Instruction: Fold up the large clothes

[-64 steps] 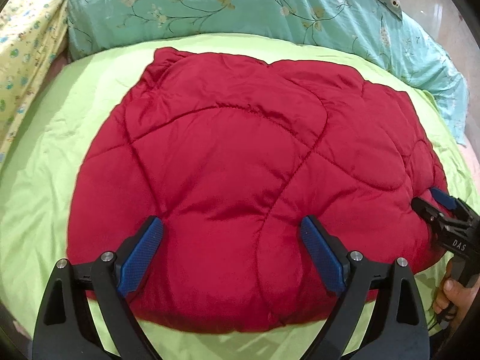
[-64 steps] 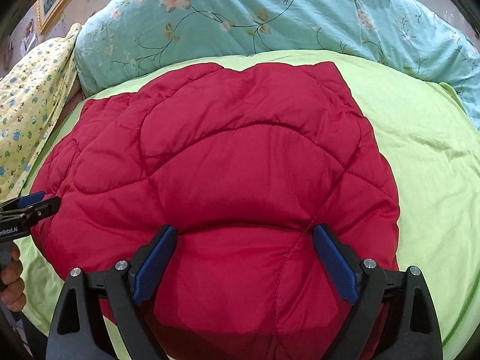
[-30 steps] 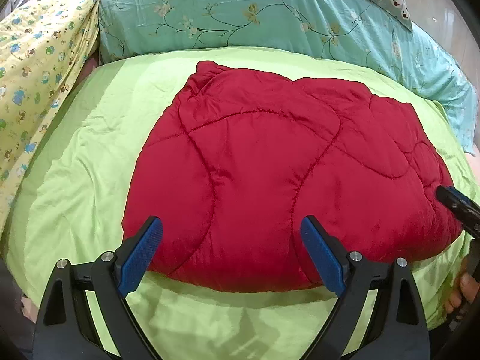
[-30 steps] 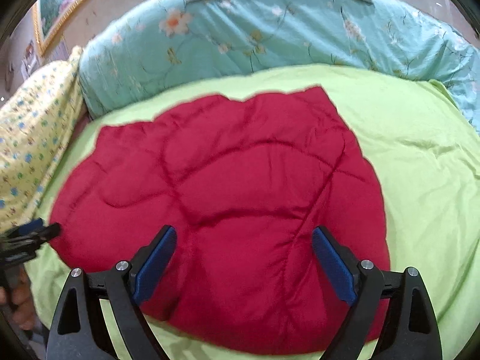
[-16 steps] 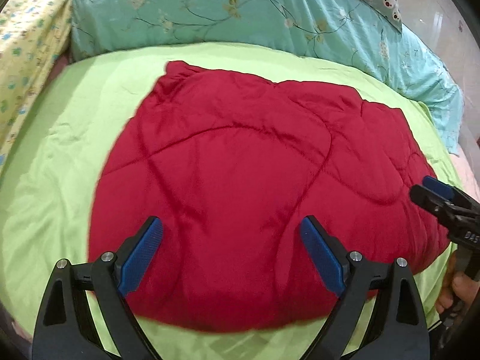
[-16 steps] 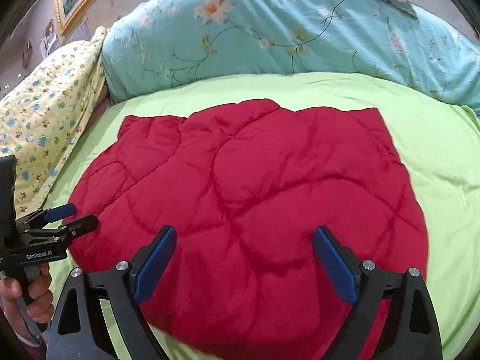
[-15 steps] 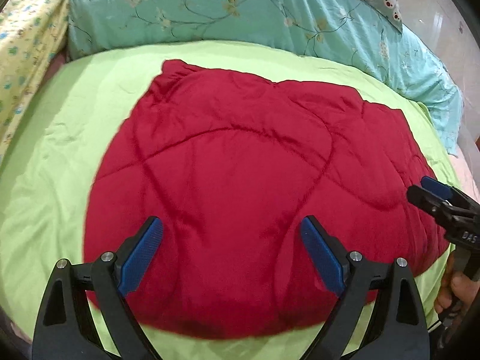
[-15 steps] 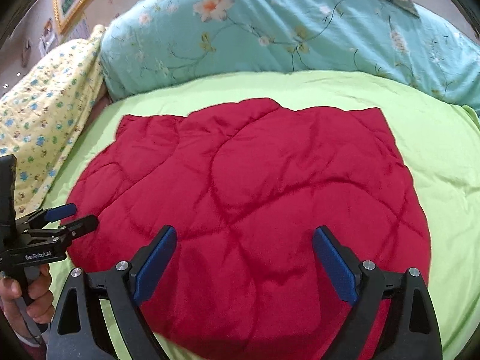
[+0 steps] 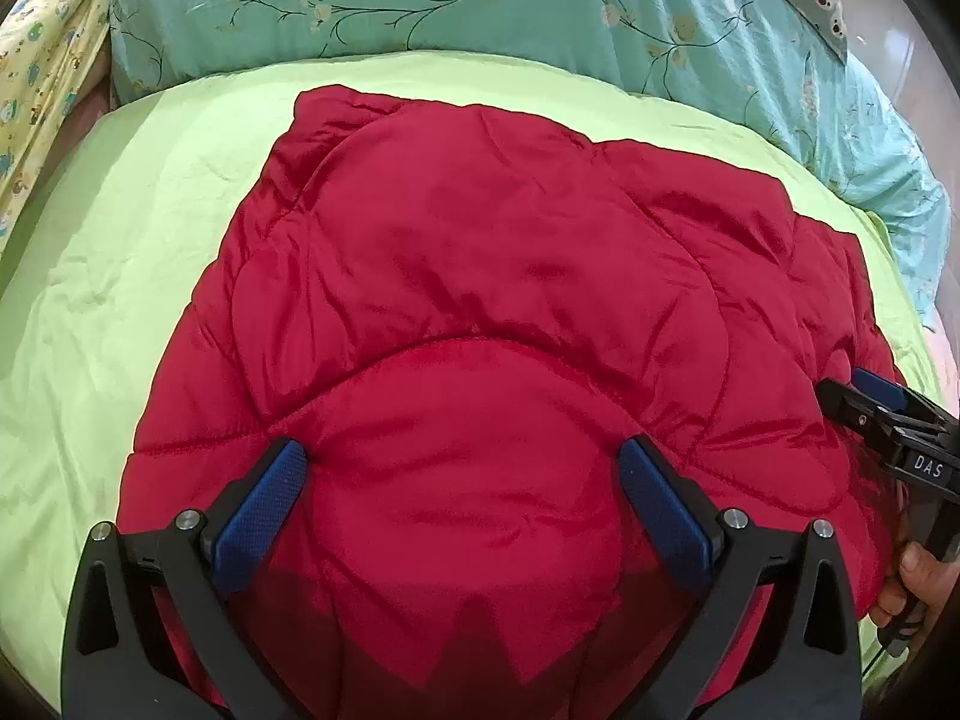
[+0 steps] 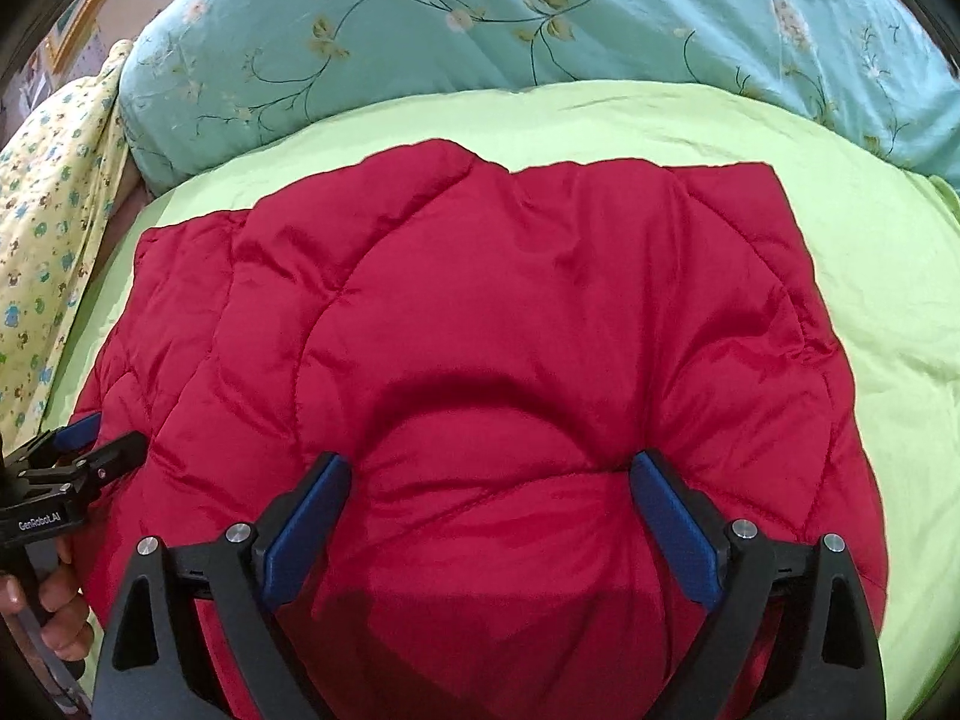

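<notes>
Red quilted garment point(image 9: 510, 348) flat on green bed point(image 9: 120, 252), near edge now under both grippers. Left gripper point(image 9: 462, 492) and right gripper point(image 10: 489, 498) moved closer than half-second ago, jaws spread wide, empty. Likely lining up next fold grab.

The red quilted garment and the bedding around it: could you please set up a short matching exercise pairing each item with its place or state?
Items:
1. red quilted garment
2. lime green sheet
3. teal floral quilt
4. yellow printed fabric

Places:
A. bunched along the far side
B. at the left edge
C. lying spread in the middle
D. directly under the garment

Pairs: 1-C, 2-D, 3-A, 4-B
</notes>
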The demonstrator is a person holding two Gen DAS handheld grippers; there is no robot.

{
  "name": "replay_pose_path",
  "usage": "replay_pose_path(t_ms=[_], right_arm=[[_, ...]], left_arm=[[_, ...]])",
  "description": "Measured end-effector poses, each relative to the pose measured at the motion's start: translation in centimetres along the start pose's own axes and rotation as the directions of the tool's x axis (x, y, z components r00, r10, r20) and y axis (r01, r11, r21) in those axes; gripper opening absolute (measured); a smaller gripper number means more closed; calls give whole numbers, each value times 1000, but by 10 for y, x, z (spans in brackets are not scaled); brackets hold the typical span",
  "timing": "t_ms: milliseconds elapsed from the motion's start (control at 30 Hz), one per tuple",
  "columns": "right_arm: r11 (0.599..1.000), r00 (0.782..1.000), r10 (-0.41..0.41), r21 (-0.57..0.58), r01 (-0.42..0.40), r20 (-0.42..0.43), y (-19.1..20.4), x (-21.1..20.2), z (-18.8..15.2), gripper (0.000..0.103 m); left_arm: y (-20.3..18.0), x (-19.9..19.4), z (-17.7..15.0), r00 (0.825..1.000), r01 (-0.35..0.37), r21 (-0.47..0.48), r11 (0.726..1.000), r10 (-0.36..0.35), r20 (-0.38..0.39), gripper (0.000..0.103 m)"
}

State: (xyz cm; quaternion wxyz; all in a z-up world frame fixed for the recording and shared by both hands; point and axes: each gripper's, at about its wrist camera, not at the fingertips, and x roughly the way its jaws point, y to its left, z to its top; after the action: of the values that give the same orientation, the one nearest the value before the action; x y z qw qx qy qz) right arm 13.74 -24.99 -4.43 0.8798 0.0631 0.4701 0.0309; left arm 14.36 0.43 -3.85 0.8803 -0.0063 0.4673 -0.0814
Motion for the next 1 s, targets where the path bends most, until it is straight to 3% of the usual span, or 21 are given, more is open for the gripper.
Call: replay_pose_path(t_ms=[200, 367, 500, 733, 900, 1000], right_arm=[[1000, 997, 20, 14, -21, 73, 4, -34, -13, 93], [999, 992, 12, -43, -6, 125, 14, -76, -49, 93], [998, 998, -32, -58, 35, 61, 5, -67, -65, 93], [999, 997, -30, -33, 33, 72, -6, -56, -71, 94], [999, 997, -19, -28, 22, 77, -6, -56, -81, 94], [999, 997, -19, -25, 21, 76, -7, -60, -80, 94]], left_arm=[[-2, 3, -5, 1000, -23, 18, 1000, 23, 6, 103], [-3, 3, -1, 1000, -23, 25, 999, 22, 20, 103], [-3, -16, -8, 999, -15, 28, 999, 14, 45, 103], [5, -72, -52, 994, 64, 36, 997, -67, 86, 103], [10, -54, -69, 999, 46, 39, 998, -47, 21, 103], [11, -47, -68, 999, 50, 28, 998, -51, 19, 103]])
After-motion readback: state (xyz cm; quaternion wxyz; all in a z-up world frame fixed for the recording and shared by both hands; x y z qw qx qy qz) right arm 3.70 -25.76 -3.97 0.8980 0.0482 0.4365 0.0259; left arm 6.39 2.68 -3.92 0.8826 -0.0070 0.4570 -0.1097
